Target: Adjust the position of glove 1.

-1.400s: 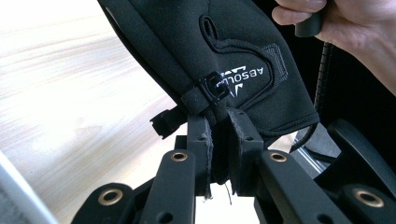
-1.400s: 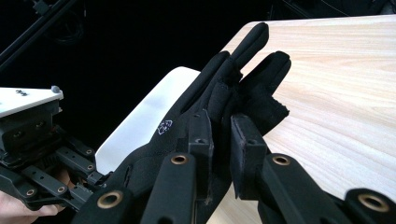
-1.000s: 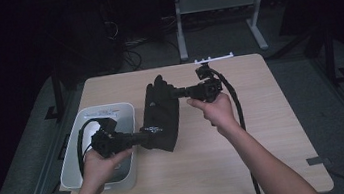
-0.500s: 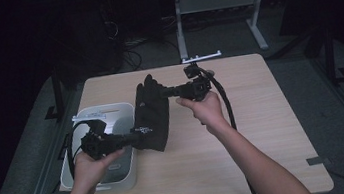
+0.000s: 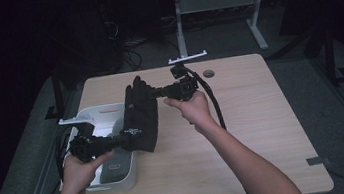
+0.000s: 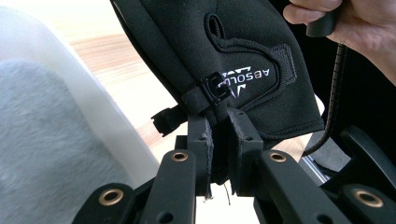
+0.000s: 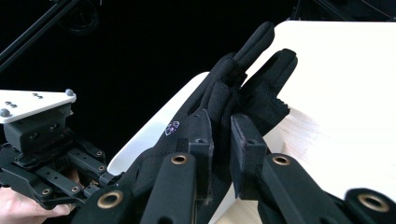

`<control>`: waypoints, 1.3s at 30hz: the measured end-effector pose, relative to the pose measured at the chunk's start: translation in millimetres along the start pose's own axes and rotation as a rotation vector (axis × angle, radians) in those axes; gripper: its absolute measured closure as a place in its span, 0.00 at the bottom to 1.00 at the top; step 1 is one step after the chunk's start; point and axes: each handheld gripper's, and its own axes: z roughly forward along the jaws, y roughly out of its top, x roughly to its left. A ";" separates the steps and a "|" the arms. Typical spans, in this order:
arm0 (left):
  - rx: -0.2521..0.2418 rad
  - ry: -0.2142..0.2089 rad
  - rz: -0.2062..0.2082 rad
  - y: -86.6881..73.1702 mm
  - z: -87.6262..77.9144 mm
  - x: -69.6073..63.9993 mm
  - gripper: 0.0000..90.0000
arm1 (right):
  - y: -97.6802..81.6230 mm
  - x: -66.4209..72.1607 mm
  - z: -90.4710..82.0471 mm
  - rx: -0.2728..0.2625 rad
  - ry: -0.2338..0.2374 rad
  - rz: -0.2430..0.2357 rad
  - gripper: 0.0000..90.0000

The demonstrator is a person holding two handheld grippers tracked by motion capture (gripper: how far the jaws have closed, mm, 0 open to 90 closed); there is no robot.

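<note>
Black glove [image 5: 141, 117] held in air betw. both grippers, above table [image 5: 245, 132], beside white bin [image 5: 120, 179]. L gripper [image 6: 219, 119] clenched on cuff by strap; R gripper [image 7: 220, 122] clenched near finger end. Judged: light, soft, floppy neoprene, sags. Grip hems/cuff, keep taut.

The soft neoprene glove [image 5: 141, 117] is black all over, with white lettering and a small white emblem printed near its cuff. The rectangular plastic bin [image 5: 93, 116] is white, with a grey lining inside. The wooden tabletop [image 5: 258, 116] is pale beige with a fine straight grain. Both hand-held grippers [image 5: 130, 140] [image 5: 152, 93] are matte black with brass-coloured pivot rings, each topped by a light grey three-cornered plate.
</note>
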 end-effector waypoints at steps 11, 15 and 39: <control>-0.018 0.025 -0.023 -11.7 -20.3 14.3 0.90 | 1.5 8.5 26.7 0.009 0.032 -0.006 0.89; -0.023 0.037 -0.036 -16.0 -27.1 18.8 0.90 | 2.3 11.0 36.2 0.019 0.042 -0.004 0.89; -0.039 0.091 -0.108 -43.6 -56.8 45.9 0.90 | -3.3 20.8 93.5 0.076 0.068 0.000 0.89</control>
